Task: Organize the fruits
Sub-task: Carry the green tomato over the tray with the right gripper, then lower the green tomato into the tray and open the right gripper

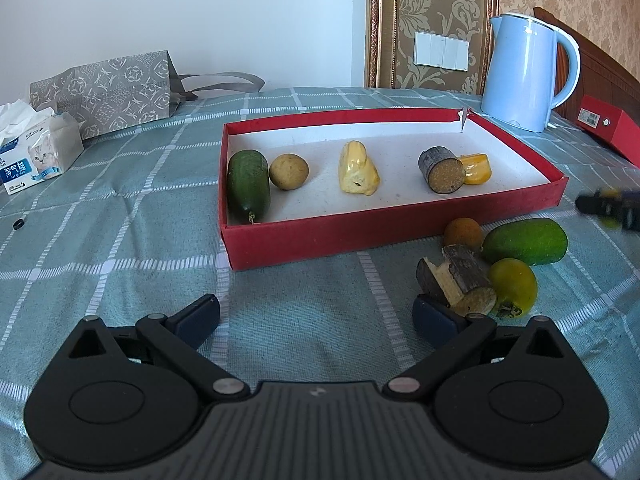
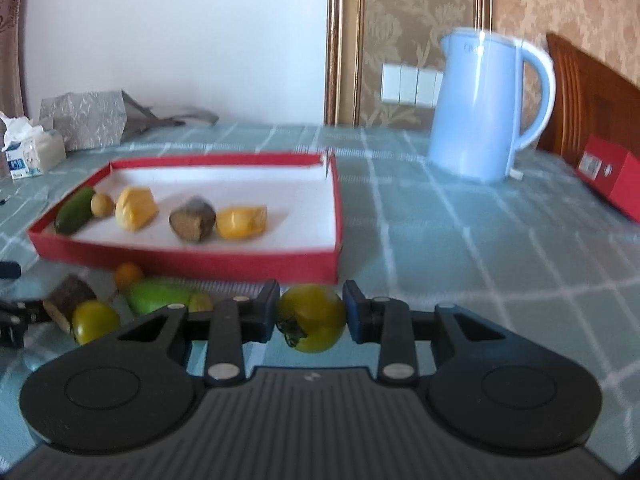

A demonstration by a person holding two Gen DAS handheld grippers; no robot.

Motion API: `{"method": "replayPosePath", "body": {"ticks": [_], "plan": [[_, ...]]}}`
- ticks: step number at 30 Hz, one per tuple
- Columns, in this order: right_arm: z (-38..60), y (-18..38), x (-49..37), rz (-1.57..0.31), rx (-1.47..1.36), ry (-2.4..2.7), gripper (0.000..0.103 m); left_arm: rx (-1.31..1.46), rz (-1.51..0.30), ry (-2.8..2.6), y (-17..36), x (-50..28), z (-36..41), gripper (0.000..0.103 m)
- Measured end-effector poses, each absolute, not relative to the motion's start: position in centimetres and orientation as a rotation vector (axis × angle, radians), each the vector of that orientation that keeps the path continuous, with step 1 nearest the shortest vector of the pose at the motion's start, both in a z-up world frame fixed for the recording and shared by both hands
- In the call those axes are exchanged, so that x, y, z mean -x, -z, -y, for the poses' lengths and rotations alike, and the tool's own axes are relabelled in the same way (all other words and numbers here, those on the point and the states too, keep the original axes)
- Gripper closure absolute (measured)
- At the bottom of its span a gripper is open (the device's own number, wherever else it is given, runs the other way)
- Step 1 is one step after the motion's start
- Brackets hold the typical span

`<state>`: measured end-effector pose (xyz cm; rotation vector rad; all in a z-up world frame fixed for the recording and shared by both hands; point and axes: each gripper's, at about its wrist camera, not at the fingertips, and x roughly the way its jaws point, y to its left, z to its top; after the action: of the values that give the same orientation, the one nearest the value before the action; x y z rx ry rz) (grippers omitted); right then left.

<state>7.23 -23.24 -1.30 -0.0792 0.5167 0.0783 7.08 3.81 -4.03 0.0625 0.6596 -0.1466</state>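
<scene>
**Right hand carrying a persimmon; left empty**

Your right gripper (image 2: 311, 316) pinches a yellow-green persimmon (image 2: 312, 317) between its pads, in front of the red tray (image 2: 188, 258). Your left gripper (image 1: 316, 316) is spread wide, nothing between its fingers. Just beyond it lies the loose pile, with a sugarcane piece (image 1: 460, 280) nearest. Judged step: transfer. Next, lift over the tray's near wall and release onto bare white floor.

blur: we see the kettle (image 2: 480, 108) smeared | cut off: red box (image 1: 616, 132) at right edge | hidden: cane piece (image 1: 460, 280) partly behind finger
</scene>
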Motion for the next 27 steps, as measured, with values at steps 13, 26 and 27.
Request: {"method": "replayPosePath", "body": {"ticks": [13,26,27], "plan": [[21.6,-0.1,-16.2,-0.535,0.188,-0.059,0.071,-0.063,-0.660,0.147,4.0,-7.1,-3.8,0.000],[18.8,3.1,-20.8,-0.599,0.290,-0.075,0.061,-0.063,-0.659,0.147,4.0,-7.1,-3.8,0.000],[18.8,3.2,-20.7,-0.596,0.296,-0.073,0.060,-0.063,-0.659,0.147,4.0,-7.1,-3.8,0.000]]}}
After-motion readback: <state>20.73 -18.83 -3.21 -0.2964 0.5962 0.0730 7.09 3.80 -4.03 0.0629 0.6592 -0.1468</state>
